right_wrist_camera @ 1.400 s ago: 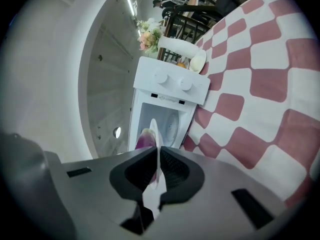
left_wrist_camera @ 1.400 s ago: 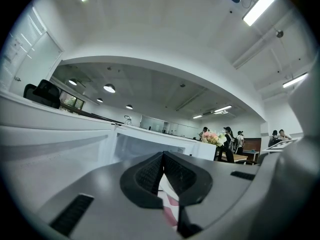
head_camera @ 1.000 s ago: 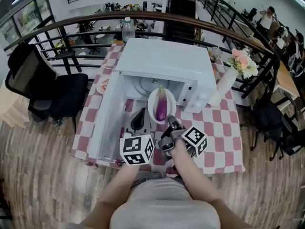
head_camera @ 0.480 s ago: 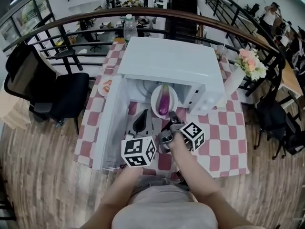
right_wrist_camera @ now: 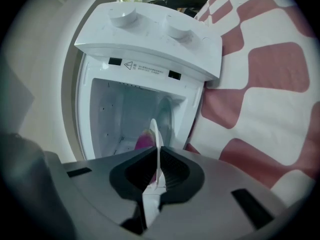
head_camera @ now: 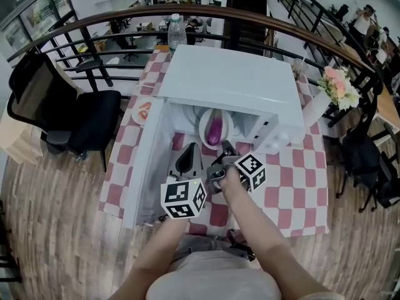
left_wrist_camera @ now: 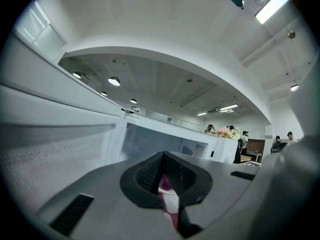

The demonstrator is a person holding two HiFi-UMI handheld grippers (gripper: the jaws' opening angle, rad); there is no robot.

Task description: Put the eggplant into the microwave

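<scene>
On the checked bench point(head_camera: 294, 186) the microwave point(head_camera: 237, 86) is opened. The plate point(head_camera: 204, 129) is pinched at its rim by the right tool point(head_camera: 224, 147), with the eggplant point(head_camera: 215, 130) carried on it at the cavity mouth. The left tool point(head_camera: 187, 158) is closed, empty. The plate should be kept level.

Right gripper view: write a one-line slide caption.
Right gripper shut on the rim of a white plate, eggplant aboard, facing the open microwave.

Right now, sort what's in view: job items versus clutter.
Job: eggplant, white plate under it, open microwave, right gripper pinching the plate's rim.
Lying about: water bottle, flower vase, small dish, black chair.
</scene>
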